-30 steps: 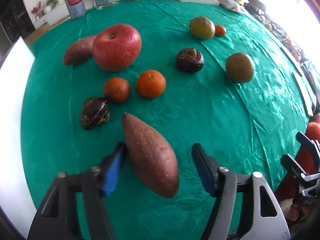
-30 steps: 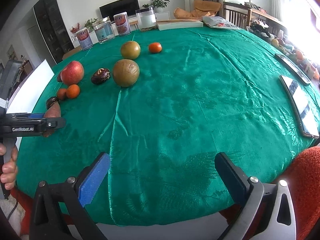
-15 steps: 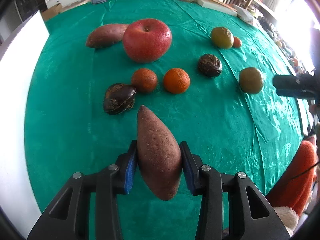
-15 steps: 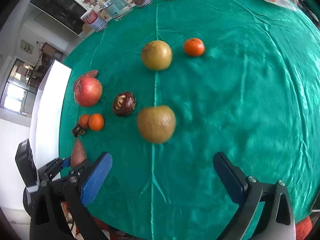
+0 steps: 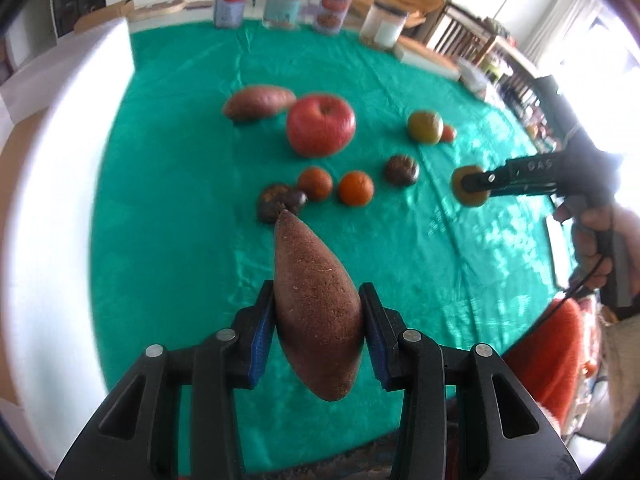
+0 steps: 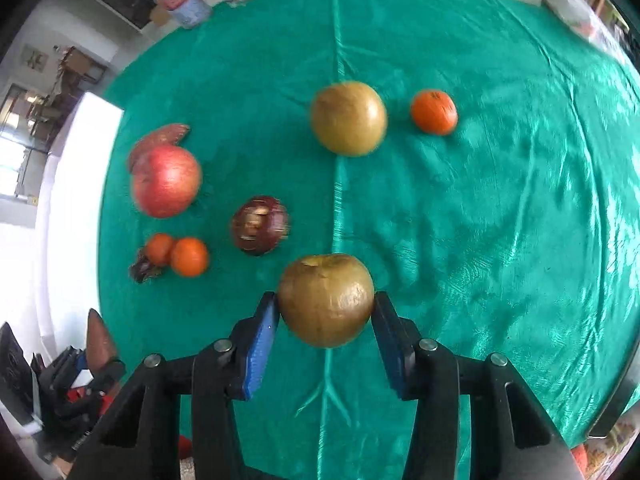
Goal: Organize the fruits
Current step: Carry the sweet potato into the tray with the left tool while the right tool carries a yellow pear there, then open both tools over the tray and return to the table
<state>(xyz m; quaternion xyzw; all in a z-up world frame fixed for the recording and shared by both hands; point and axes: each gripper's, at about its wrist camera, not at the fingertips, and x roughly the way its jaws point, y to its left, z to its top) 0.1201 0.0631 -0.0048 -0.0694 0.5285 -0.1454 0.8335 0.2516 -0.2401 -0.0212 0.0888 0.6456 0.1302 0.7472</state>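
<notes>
My left gripper (image 5: 318, 320) is shut on a reddish-brown sweet potato (image 5: 312, 280) and holds it above the green tablecloth (image 5: 180, 240), tip pointing away. My right gripper (image 6: 326, 308) has its jaws closing on a round brown-green fruit (image 6: 326, 300), with both blue pads against its sides. The left wrist view shows that fruit (image 5: 470, 196) in the right gripper. On the cloth lie a red apple (image 5: 321, 125), a second sweet potato (image 5: 258, 102), two mandarins (image 5: 315, 183) (image 5: 356, 188), two dark brown fruits (image 5: 401, 170) (image 5: 278, 207), another brown-green fruit (image 6: 349, 118) and a third mandarin (image 6: 434, 112).
Cans and jars (image 5: 230, 8) stand along the table's far edge. A white board (image 5: 60, 160) runs along the left side. A person's hand (image 5: 592, 240) grips the right gripper's handle, and an orange-red sleeve (image 5: 548, 356) is at the near right edge.
The left gripper shut on the sweet potato and lifted it off the cloth. The right gripper swung from the table's near edge to the brown-green fruit and its wide jaws came in onto it.
</notes>
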